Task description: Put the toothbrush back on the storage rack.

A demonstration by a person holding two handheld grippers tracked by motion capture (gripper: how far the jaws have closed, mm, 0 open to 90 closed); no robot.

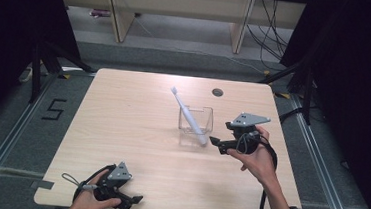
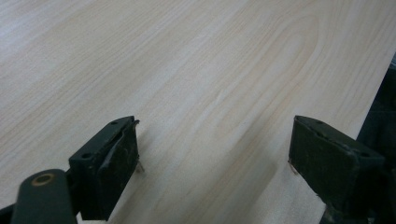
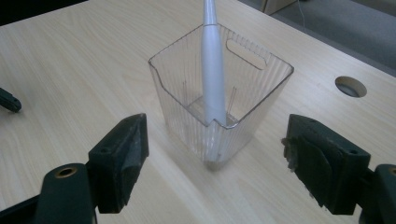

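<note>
The only writing I can read is a black "5" (image 1: 54, 109) marked on the grey floor to the left of the tabletop (image 1: 136, 130); I see no label on the toothbrush or on the clear bin.

My left hand-held gripper (image 1: 133, 199) sits at the near left corner of the tabletop, held low in the left hand (image 1: 88, 202), its jaws pointing right along the near edge. In the left gripper view the left hand-held gripper (image 2: 212, 163) is released, jaws spread wide with bare wood between them and nothing held.

My right hand-held gripper (image 1: 214, 140) is on the right side of the tabletop, held from below and behind by the right hand (image 1: 254, 160), with the forearm coming up from the near right corner. Its jaws point left toward the clear bin (image 1: 195, 123) and stop just short of it. In the right gripper view the right hand-held gripper (image 3: 215, 154) is also released, jaws wide apart on either side of the clear bin (image 3: 177, 93), not touching it.

The white toothbrush (image 1: 187, 115) stands in that bin near the middle of the tabletop, handle end down inside it, head leaning up and away to the far left over the rim. In the right gripper view the toothbrush (image 3: 212, 79) handle rests in the near corner of the bin.

A round cable hole (image 1: 217, 92) lies in the tabletop beyond the bin.
</note>
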